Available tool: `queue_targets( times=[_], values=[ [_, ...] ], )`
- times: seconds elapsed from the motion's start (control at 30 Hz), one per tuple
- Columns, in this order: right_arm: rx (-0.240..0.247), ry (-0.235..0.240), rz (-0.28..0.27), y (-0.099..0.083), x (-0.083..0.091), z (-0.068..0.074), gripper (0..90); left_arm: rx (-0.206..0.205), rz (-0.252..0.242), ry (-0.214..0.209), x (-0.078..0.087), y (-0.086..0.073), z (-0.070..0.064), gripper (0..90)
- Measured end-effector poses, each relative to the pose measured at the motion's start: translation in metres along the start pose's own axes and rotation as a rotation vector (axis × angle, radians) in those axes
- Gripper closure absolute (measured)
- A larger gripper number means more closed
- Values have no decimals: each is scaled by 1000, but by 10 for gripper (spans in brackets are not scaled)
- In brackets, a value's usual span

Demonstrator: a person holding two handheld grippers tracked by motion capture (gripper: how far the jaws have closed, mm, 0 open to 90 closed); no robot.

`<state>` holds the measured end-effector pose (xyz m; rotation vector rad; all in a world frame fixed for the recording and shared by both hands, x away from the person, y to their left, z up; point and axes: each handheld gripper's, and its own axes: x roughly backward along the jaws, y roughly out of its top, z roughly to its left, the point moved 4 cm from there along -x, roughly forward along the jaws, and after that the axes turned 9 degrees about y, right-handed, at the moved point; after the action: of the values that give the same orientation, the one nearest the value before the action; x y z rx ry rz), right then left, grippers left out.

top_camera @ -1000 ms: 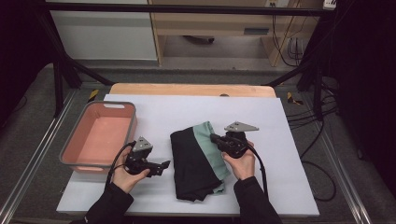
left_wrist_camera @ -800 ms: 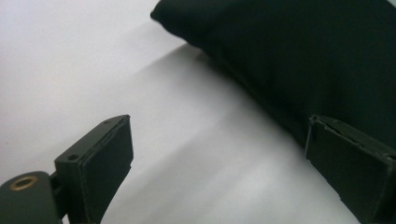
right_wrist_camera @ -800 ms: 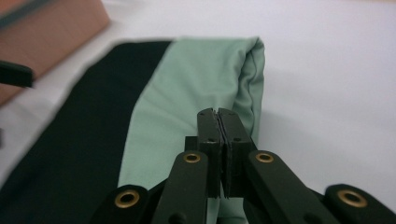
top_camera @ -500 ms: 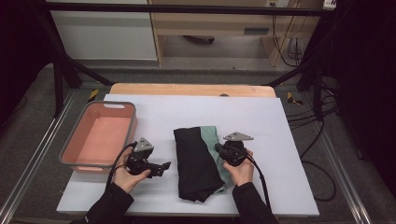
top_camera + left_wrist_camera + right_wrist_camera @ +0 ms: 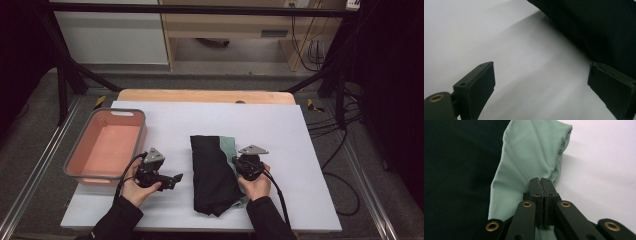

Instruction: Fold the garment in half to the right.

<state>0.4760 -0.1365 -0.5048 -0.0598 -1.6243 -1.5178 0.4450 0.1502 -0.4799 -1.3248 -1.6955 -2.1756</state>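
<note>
A folded cloth [image 5: 212, 172], black with a pale green panel [image 5: 229, 147] along its right side, lies flat on the white table top [image 5: 305, 150]. My right gripper [image 5: 237, 164] rests at the cloth's right edge. In the right gripper view its jaws [image 5: 541, 180] are pressed together over the green fabric [image 5: 531, 152], with no cloth visible between them; black fabric [image 5: 456, 170] lies to the left. My left gripper [image 5: 176, 178] sits left of the cloth, apart from it. It is open [image 5: 541, 87] over bare table, with the black cloth [image 5: 594, 27] just beyond.
A pink plastic tub [image 5: 95, 179] stands at the table's left, close to my left hand. A wooden board edge [image 5: 200, 96] runs along the back. Cables [image 5: 345, 180] trail on the floor at the right.
My right gripper moved a little toward the person along the cloth's right edge, and the cloth now lies straighter and flatter. The left gripper stayed put.
</note>
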Motion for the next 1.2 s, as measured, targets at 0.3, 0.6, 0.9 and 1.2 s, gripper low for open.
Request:
queue_targets(
  times=[0.3,0.6,0.9,1.2],
  values=[
    [4,-50,25,-5,2,-7,897,3,-4,-1,1,1,1,69],
    [-29,8,-24,-5,4,-10,873,9,-12,-21,2,2,0,66],
    [-19,77,-120,3,36,-8,527,27,-32,-41,9,6,1,62],
    [2,219,-42,-46,72,11,433,26,-28,-47,8,6,0,62]
  ],
)
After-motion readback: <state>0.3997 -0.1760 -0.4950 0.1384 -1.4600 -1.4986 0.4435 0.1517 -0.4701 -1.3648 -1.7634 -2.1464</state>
